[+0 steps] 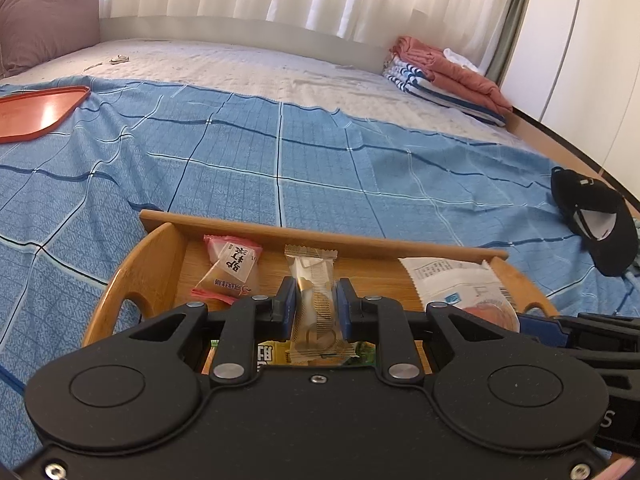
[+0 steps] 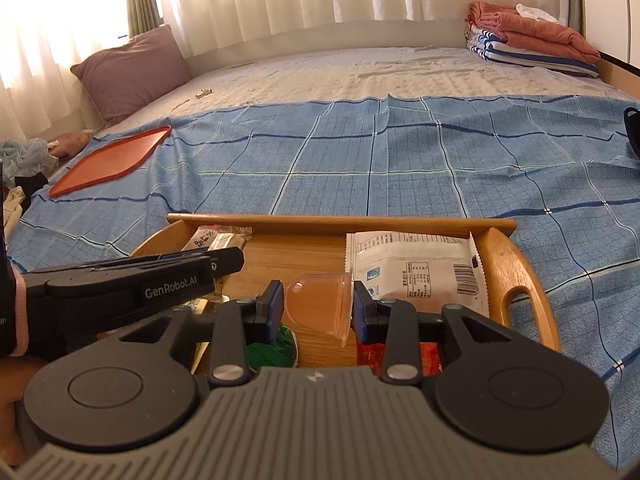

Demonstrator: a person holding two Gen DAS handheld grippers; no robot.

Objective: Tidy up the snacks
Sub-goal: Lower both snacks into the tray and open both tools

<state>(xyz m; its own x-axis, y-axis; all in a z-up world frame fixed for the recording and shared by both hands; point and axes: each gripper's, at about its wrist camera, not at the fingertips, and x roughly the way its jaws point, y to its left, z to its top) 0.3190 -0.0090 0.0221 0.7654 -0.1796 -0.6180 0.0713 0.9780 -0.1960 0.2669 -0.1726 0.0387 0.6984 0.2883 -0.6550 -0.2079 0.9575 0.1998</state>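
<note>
While both grippers hang over the wooden tray, the left gripper clamps a gold wafer packet and the right gripper squeezes a jelly cup (probably for sorting).

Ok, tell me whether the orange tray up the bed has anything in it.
Empty. The orange tray lies flat on the blue checked sheet with only bare surface inside; the left wrist view shows just its corner.

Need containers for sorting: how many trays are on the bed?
2. A wooden handled tray sits nearest, holding snacks; a flat orange plastic tray lies far left on the blue sheet. Others may be hidden.
</note>
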